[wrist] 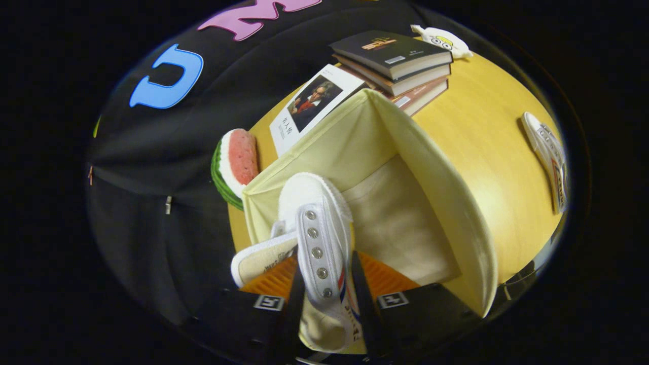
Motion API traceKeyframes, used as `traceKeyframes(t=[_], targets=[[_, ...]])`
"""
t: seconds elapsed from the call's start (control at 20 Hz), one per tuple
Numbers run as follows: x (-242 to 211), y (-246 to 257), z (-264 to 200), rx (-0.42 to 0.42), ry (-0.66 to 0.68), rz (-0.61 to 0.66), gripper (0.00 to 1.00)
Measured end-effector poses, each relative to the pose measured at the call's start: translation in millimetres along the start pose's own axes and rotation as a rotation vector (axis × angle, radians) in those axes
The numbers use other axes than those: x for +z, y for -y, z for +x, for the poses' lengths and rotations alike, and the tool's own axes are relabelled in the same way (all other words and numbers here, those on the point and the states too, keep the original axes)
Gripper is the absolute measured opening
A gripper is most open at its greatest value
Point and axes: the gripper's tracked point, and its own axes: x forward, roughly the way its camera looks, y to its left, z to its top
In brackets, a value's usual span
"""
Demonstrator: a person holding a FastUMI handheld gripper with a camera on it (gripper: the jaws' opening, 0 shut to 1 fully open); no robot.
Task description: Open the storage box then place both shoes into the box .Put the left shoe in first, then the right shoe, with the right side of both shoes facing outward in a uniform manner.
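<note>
A white canvas shoe [315, 223] with metal eyelets is pinched between my fingers, toe pointing away, and my gripper [324, 294] is shut on its side. It hangs over the open top of the pale yellow fabric storage box [431, 167], near the box's wall on the watermelon side. The box's cream bottom shows just beyond the shoe. A second white shoe [547, 157] lies on its side on the yellow table, far off beyond the box's opposite wall.
A stack of books [400, 66] and a magazine with a portrait [312, 104] lie beyond the box. A watermelon-slice toy [236, 165] sits against the box's outer wall. A small plush toy [442, 40] rests behind the books. Yellow table [487, 132].
</note>
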Motion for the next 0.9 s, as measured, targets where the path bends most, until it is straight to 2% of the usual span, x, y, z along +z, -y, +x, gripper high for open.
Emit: traceKeyframes(t=[0.1, 0.35, 0.7, 0.9], targets=[[5, -10, -9, 0.041, 0.014, -0.007, 1.00], [20, -36, -52, 0.133, 0.071, -0.094, 0.98], [53, -57, -155, 0.269, 0.248, -0.224, 0.98], [81, -40, -201, 0.278, 0.345, -0.322, 0.98]])
